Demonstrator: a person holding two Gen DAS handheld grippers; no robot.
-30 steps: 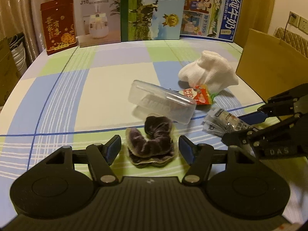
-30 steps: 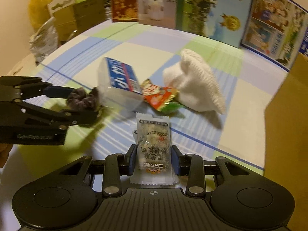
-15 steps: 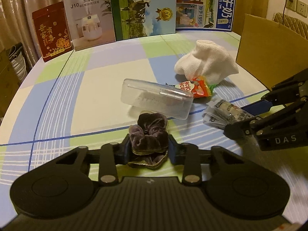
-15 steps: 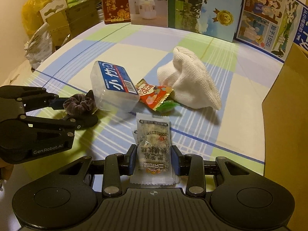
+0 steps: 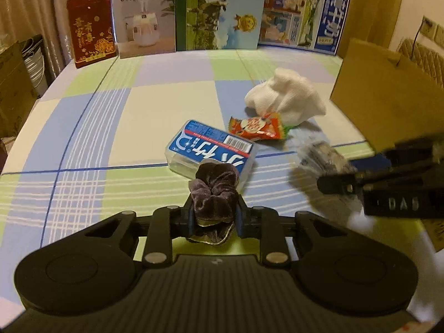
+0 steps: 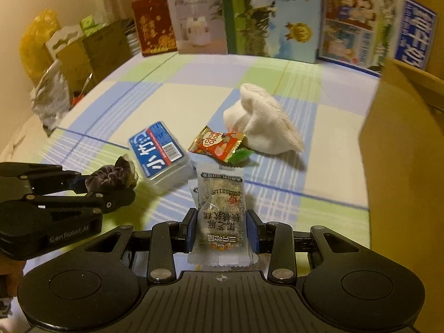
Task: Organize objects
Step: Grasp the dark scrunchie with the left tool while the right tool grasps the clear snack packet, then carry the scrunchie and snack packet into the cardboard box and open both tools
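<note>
My left gripper [image 5: 213, 217] is shut on a dark velvet scrunchie [image 5: 214, 194], lifted off the checked tablecloth [image 5: 111, 127]. In the right wrist view the scrunchie [image 6: 111, 176] shows in the left gripper [image 6: 91, 187] at the left. My right gripper [image 6: 222, 229] is shut on clear snack packets [image 6: 220, 213], held above the cloth. The packets [image 5: 323, 159] look blurred in the left wrist view. A clear plastic box with a blue label [image 5: 209, 149] lies on the cloth, with an orange snack packet [image 5: 256, 127] and a white sock [image 5: 285, 100] behind it.
A brown cardboard box [image 6: 402, 149] stands at the table's right side. Upright printed cartons [image 5: 219, 11] line the far edge. Bags and boxes [image 6: 55, 55] are stacked off the table's left side.
My left gripper shut on the scrunchie and lifted it. The right gripper rose with the snack packets. The clear box now shows its blue label from the left wrist view.
</note>
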